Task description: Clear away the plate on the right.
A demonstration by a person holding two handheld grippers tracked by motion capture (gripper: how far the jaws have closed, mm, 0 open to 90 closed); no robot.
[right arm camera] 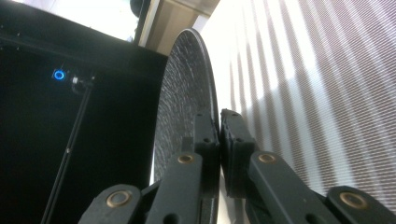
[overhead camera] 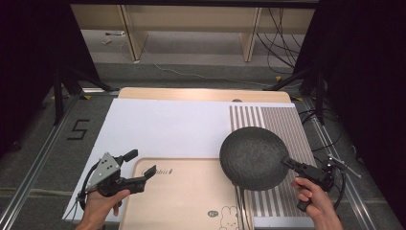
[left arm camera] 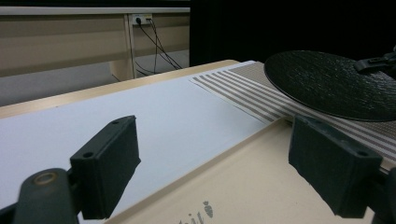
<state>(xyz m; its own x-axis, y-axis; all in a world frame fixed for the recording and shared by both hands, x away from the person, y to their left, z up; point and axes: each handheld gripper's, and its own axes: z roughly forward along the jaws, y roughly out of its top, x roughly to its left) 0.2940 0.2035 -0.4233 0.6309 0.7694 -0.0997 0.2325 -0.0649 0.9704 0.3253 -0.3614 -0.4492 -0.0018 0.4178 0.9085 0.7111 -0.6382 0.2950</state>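
A round dark textured plate point(overhead camera: 253, 156) hangs over the striped placemat point(overhead camera: 281, 122) and the right end of the wooden tray point(overhead camera: 182, 196). My right gripper point(overhead camera: 289, 163) is shut on the plate's right rim. In the right gripper view the two jaws pinch the plate's point(right arm camera: 187, 93) thin edge, gripper point point(right arm camera: 219, 122). My left gripper point(overhead camera: 142, 164) stands open over the tray's left end, nothing between its fingers. The left gripper view has the open left gripper point(left arm camera: 229, 163) low over the tray point(left arm camera: 233, 191), the plate point(left arm camera: 334, 81) raised at the right.
A white sheet point(overhead camera: 163, 127) covers the table's left and middle. The tray bears a small rabbit drawing point(overhead camera: 229, 212) near its front. Black stands and cables flank the table; a shelf with wiring stands behind.
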